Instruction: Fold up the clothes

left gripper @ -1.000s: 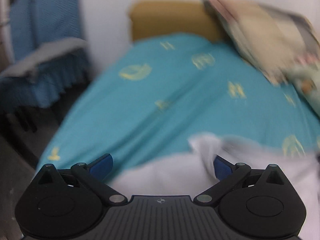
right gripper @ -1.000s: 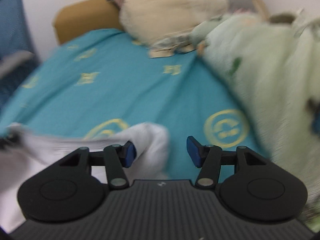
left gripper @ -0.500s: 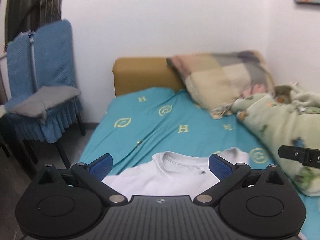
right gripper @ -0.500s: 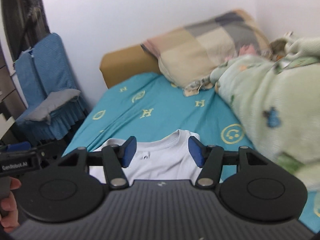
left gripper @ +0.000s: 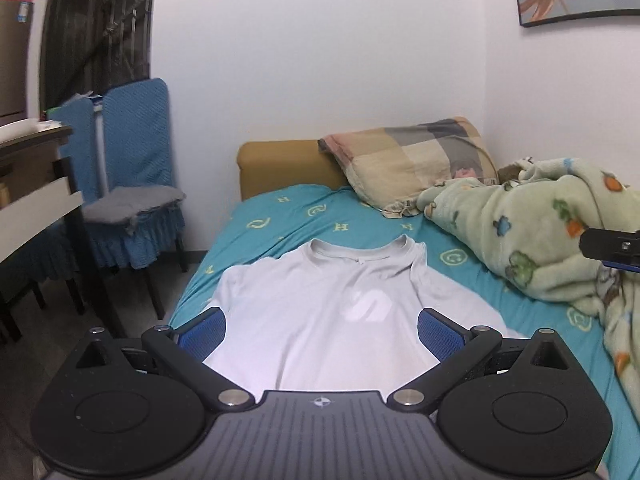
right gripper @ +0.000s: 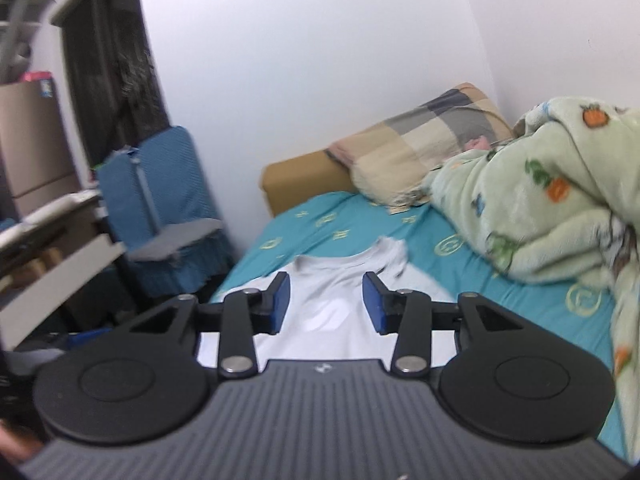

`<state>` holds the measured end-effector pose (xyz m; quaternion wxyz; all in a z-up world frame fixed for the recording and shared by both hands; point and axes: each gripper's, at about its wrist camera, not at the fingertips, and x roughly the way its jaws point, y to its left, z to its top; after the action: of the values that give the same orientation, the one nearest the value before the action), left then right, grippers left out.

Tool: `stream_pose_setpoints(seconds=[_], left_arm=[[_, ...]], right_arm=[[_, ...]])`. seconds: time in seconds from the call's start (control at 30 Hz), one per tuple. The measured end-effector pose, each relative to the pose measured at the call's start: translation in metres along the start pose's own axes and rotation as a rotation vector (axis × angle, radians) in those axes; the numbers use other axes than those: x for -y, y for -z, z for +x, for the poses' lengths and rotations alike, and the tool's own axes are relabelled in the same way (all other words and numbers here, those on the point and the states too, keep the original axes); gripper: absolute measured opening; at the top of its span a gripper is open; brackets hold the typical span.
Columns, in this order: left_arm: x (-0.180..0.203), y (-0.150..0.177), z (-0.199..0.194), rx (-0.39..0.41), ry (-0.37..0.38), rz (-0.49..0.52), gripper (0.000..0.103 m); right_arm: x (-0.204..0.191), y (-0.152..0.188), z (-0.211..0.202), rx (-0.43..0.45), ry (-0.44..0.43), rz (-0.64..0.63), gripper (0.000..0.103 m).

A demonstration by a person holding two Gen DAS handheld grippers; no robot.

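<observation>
A white T-shirt (left gripper: 328,276) lies spread face up on the teal bed sheet (left gripper: 280,216), collar toward the headboard, with its right shoulder slightly rumpled. My left gripper (left gripper: 320,320) hovers above and behind the shirt's lower part, open wide with nothing between its fingers. In the right wrist view the same T-shirt (right gripper: 340,264) lies beyond my right gripper (right gripper: 326,286). Its jaws are closing with only air between them. A part of the right gripper (left gripper: 612,246) shows at the right edge of the left wrist view.
A patchwork pillow (left gripper: 412,160) leans on the tan headboard (left gripper: 280,164). A green fleece blanket (left gripper: 540,232) is heaped along the bed's right side. A blue-covered chair (left gripper: 132,168) and a desk (left gripper: 32,184) stand left of the bed.
Both grippers have drawn back and risen away from the shirt, which they were close over a second ago. The shirt now lies flat and whole in view. The right jaws have narrowed.
</observation>
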<state>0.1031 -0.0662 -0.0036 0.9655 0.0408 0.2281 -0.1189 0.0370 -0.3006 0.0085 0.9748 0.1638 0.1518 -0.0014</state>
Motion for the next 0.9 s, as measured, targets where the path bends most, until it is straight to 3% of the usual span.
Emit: stream_pose_setpoints(seconds=[0.03,0.07,0.1,0.3,0.53,0.6,0.77,0.83,0.9], left_arm=[[-0.003,0.009,0.001,-0.019,0.005,-0.019,0.103],[-0.007,0.018,0.003,-0.038,0.009,-0.039,0.103],[-0.01,0.027,0.004,-0.057,0.014,-0.058,0.103],[-0.064,0.047,0.053,-0.154,-0.005,-0.259,0.101],[-0.17,0.063,0.129,-0.146,-0.115,-0.596,0.092],[-0.194,0.068,0.154,-0.151,-0.127,-0.651,0.084],[-0.213,0.06,0.205,-0.159,-0.18,-0.591,0.079],[-0.206,0.054,0.225,-0.176,-0.2,-0.526,0.066],[-0.196,0.048,0.238,-0.203,-0.208,-0.472,0.043]], right_arm=[[0.0,0.008,-0.006,-0.004,-0.006,0.012,0.059],[0.0,0.016,-0.009,-0.013,-0.005,0.032,0.075],[0.0,0.023,-0.011,-0.023,-0.003,0.051,0.081],[-0.001,0.041,0.005,-0.104,0.0,0.093,0.08],[0.011,0.059,0.043,-0.168,-0.001,0.162,0.08],[0.015,0.063,0.06,-0.194,0.015,0.178,0.08],[0.024,0.068,0.098,-0.225,0.035,0.213,0.08],[0.029,0.071,0.109,-0.235,0.047,0.216,0.08],[0.035,0.073,0.119,-0.253,0.058,0.243,0.08]])
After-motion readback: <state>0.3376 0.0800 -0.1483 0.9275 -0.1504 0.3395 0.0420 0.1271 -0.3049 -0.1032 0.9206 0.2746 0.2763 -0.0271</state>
